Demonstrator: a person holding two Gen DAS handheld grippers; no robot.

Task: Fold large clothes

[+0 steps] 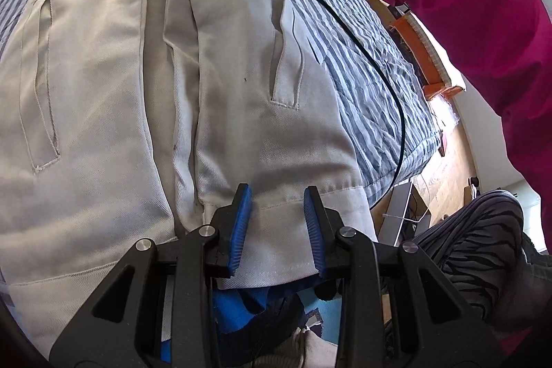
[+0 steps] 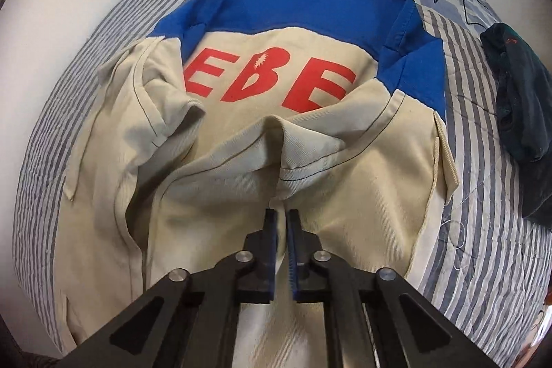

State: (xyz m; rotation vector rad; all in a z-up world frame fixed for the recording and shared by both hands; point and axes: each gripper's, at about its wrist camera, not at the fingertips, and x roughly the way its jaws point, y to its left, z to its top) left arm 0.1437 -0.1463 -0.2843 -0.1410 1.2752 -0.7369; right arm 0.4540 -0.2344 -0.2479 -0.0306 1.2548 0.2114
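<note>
The bed takes up most of the room, its grey-and-white striped quilt (image 2: 483,264) serving as the folding surface, which makes sense for a garment this size. Spread across it lies the work jacket (image 2: 241,195), cream below and blue across the shoulders, back side up so the red lettering (image 2: 269,78) shows. Both sleeves look already brought in over the back, their ends meeting near the middle, so I would judge the fold as partly done, with the lengthwise fold left to do.

From the left wrist camera the same jacket (image 1: 241,92) shows its cream panels and two stitched slit pockets, its hem band (image 1: 310,230) hanging just over the bed edge toward the person.

The left gripper (image 1: 277,223) sits at that hem band with its blue pads apart, the cloth running between them but not pinched; it seems placed to take the hem for lifting. The right gripper (image 2: 282,240) has its fingers drawn together on a raised ridge of cream fabric near the middle of the jacket, likely to carry that layer.

A dark bundled cloth (image 2: 517,126) rests on the quilt well apart from the jacket, and a thin black cable (image 1: 379,68) trails across the quilt beside it
</note>
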